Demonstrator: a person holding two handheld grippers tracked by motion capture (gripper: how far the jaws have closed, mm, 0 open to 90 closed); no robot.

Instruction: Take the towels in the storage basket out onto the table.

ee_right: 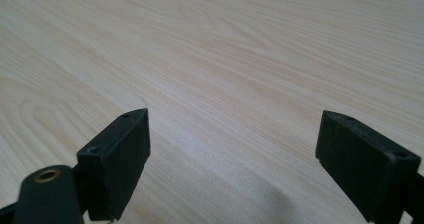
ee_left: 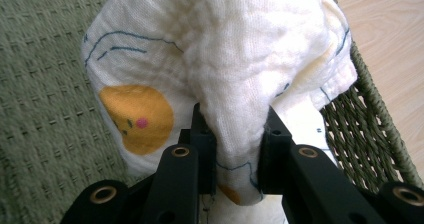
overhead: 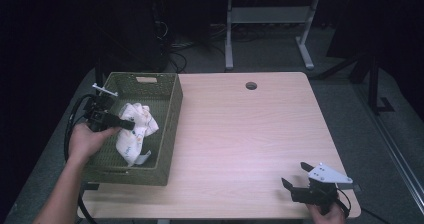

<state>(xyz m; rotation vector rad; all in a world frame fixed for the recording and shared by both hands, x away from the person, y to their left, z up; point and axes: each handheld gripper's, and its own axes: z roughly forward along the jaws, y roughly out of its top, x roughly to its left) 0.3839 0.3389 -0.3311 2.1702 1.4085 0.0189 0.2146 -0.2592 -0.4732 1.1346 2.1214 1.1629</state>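
A white cloth with blue lines and orange spots lies bunched inside a green woven basket at the table's left. My left gripper reaches into the basket from the left, held by a hand. In the left gripper view, its jaws are shut on a fold of the cloth, and the cloth bulges above them. My right gripper rests low over the table's front right corner. The right gripper stands open with bare wood between its jaws.
The light wooden table has a round cable hole near its far edge. The basket wall stands close to the cloth on the right of the left gripper view. Beyond the table are desk legs and cables on grey floor.
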